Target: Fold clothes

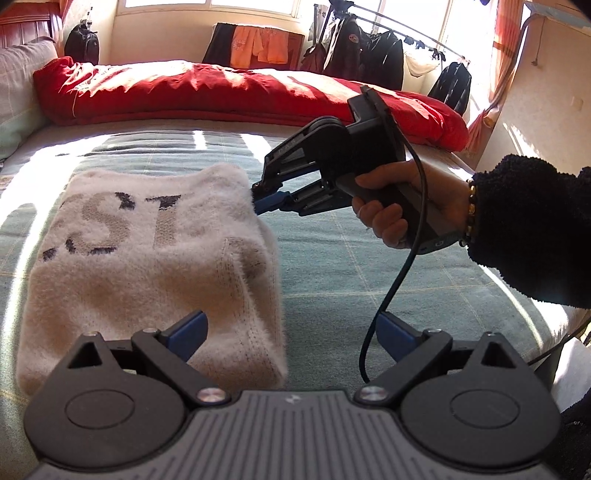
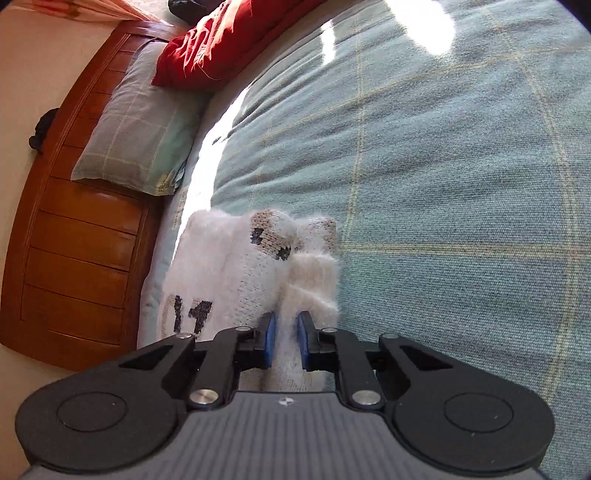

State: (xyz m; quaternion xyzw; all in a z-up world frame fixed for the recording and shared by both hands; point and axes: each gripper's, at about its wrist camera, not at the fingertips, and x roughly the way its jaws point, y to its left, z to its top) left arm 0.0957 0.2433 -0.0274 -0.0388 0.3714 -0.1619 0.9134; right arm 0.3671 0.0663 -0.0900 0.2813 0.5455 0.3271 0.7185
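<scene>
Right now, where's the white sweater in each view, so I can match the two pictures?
Left wrist view: sweater lies folded left of centre, its far right corner pinched by the right tool.
Right wrist view: sweater sits bottom centre, clamped between the blue pads.
Shared landmark: red quilt.

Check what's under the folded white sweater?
The sweater lies on the teal plaid bedspread, which shows all round it. Whatever sits directly beneath is covered. The right tongs pinch its edge.

Sunlit bedrm: wooden headboard (image 2: 74, 240), windows (image 1: 221, 3) (bright), clothes rack (image 1: 406, 33)
</scene>
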